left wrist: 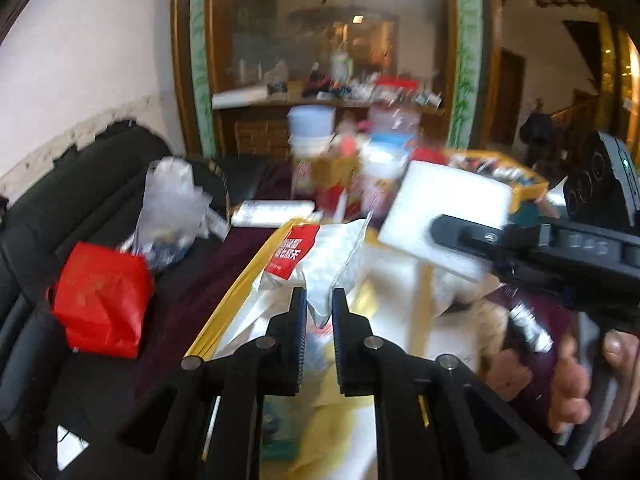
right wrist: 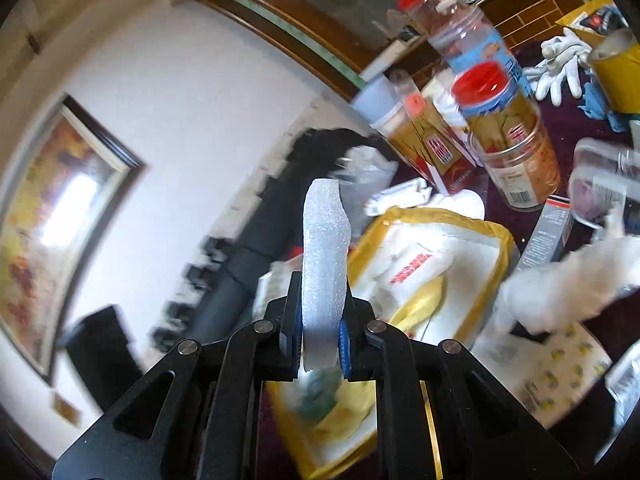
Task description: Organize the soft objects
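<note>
Two jars (right wrist: 508, 136) are crowding the table beyond the yellow-rimmed tray (right wrist: 496, 236). My right gripper (right wrist: 320, 320) is pinching a white foam pad (right wrist: 324, 256) above it; my left gripper (left wrist: 319, 304) is nearly closed around a clear plastic corner (left wrist: 320, 300). Only the left view is showing the red bag (left wrist: 100, 300).

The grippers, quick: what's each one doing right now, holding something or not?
Left gripper: closed on the clear plastic packet.
Right gripper: closed on the white foam piece.
</note>
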Available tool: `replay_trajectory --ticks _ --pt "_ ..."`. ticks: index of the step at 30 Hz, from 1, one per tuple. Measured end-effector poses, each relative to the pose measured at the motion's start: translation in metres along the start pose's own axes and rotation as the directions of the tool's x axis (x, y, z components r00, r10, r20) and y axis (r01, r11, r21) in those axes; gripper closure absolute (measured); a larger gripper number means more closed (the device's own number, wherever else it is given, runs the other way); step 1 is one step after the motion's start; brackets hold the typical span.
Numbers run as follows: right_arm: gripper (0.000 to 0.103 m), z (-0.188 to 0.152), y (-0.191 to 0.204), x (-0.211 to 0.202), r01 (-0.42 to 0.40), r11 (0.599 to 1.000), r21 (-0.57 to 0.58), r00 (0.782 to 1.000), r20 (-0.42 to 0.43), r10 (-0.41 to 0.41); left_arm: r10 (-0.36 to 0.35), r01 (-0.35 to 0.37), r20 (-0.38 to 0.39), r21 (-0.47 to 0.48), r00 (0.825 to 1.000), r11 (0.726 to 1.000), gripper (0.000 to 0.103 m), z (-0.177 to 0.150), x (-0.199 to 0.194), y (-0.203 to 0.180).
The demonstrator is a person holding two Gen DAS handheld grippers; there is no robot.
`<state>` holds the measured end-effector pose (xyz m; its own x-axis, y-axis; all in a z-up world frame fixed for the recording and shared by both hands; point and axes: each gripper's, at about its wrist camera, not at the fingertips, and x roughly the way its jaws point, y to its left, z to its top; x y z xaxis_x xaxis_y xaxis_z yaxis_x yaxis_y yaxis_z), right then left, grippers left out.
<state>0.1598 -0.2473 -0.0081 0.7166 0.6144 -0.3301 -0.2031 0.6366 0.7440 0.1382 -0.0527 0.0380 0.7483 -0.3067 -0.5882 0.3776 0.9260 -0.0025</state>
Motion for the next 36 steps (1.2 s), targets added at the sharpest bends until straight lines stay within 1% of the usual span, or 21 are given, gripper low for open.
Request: replay_trajectory --ticks 1,2,3,4,5,6,7,10,11,14,17,18,19,20,21,23,25,28,30,34,36 --pt "0.079 -0.001 -0.001 0.009 0.040 0.999 -0.016 0.999 -0.018 -0.040 0.005 -0.006 -0.026 -0.003 1.000 1.000 0.089 -0.001 0.005 0.005" --pt "0.069 -0.004 -0.003 0.023 0.109 0.993 -0.044 0.992 -0.052 -0.112 0.008 -0.008 -0.049 -0.014 0.999 1.000 0.083 -0.001 0.010 0.011" --pt "0.049 -0.006 -0.005 0.033 0.159 0.985 -0.065 0.984 -0.074 -0.163 -0.003 0.001 -0.085 -0.029 0.996 1.000 0.080 -0.004 0.018 0.017" --pt "0.043 -0.010 -0.008 0.040 0.198 0.977 -0.080 0.974 -0.092 -0.205 -0.019 0.016 -0.114 -0.032 0.993 0.999 0.078 -0.005 0.024 0.019" --pt "0.043 -0.012 -0.011 0.041 0.208 0.975 -0.080 0.971 -0.099 -0.216 -0.033 0.028 -0.150 -0.039 0.988 0.999 0.077 -0.007 0.032 0.021" --pt "0.043 -0.014 -0.015 0.036 0.205 0.976 -0.069 0.972 -0.101 -0.211 -0.021 0.014 -0.176 -0.042 0.984 0.999 0.076 -0.010 0.036 0.022" --pt "0.043 -0.014 -0.017 0.029 0.199 0.978 -0.061 0.974 -0.094 -0.205 -0.014 0.006 -0.181 -0.044 0.983 0.999 0.072 -0.012 0.037 0.022" --pt "0.043 -0.012 -0.027 -0.021 0.209 0.976 -0.067 0.978 -0.013 -0.210 0.008 -0.015 -0.142 -0.049 0.990 0.999 0.061 -0.013 0.028 0.024" --pt "0.043 -0.011 -0.033 -0.046 0.245 0.966 -0.080 0.969 0.020 -0.244 0.017 -0.023 -0.117 -0.050 0.993 0.998 0.056 -0.013 0.022 0.024" --pt "0.042 -0.008 -0.055 -0.118 0.399 0.910 -0.113 0.915 0.116 -0.387 0.024 -0.027 -0.046 -0.057 0.999 0.998 0.049 -0.009 0.004 0.022" --pt "0.037 -0.005 -0.085 -0.181 0.531 0.839 -0.116 0.844 0.156 -0.513 -0.036 0.034 -0.027 -0.059 0.999 0.998 0.047 -0.003 -0.002 0.008" --pt "0.035 -0.005 -0.094 -0.196 0.568 0.814 -0.125 0.821 0.150 -0.550 -0.062 0.060 -0.029 -0.057 0.998 0.997 0.047 -0.001 -0.002 0.001" --pt "0.035 -0.006 -0.106 -0.210 0.617 0.771 -0.157 0.787 0.128 -0.603 -0.097 0.096 -0.034 -0.053 0.995 0.994 0.047 -0.001 -0.002 -0.010" --pt "0.035 -0.007 -0.113 -0.217 0.646 0.740 -0.189 0.762 0.106 -0.639 -0.130 0.128 -0.040 -0.048 0.991 0.991 0.047 -0.002 -0.001 -0.023" --pt "0.035 -0.010 -0.124 -0.222 0.681 0.690 -0.247 0.722 0.067 -0.688 -0.162 0.161 -0.046 -0.040 0.986 0.986 0.047 -0.004 0.001 -0.034" --pt "0.035 -0.015 -0.136 -0.225 0.698 0.632 -0.338 0.674 0.011 -0.738 -0.200 0.199 -0.058 -0.024 0.978 0.980 0.047 -0.006 0.004 -0.056" --pt "0.035 -0.018 -0.147 -0.229 0.694 0.594 -0.407 0.645 -0.015 -0.764 -0.227 0.227 -0.089 -0.004 0.970 0.974 0.047 -0.010 0.014 -0.080" --pt "0.035 -0.013 -0.154 -0.225 0.674 0.583 -0.454 0.648 -0.014 -0.761 -0.244 0.249 -0.140 0.017 0.960 0.968 0.047 -0.015 0.026 -0.103" --pt "0.035 -0.005 -0.162 -0.217 0.674 0.572 -0.468 0.635 -0.029 -0.772 -0.241 0.248 -0.160 0.024 0.957 0.968 0.047 -0.017 0.030 -0.109" --pt "0.034 -0.001 -0.187 -0.198 0.667 0.585 -0.461 0.614 -0.105 -0.783 -0.228 0.241 -0.196 0.045 0.954 0.970 0.047 -0.010 0.037 -0.115" --pt "0.034 0.000 -0.195 -0.204 0.651 0.641 -0.406 0.665 -0.101 -0.740 -0.198 0.219 -0.209 0.087 0.958 0.972 0.047 -0.005 0.042 -0.120"
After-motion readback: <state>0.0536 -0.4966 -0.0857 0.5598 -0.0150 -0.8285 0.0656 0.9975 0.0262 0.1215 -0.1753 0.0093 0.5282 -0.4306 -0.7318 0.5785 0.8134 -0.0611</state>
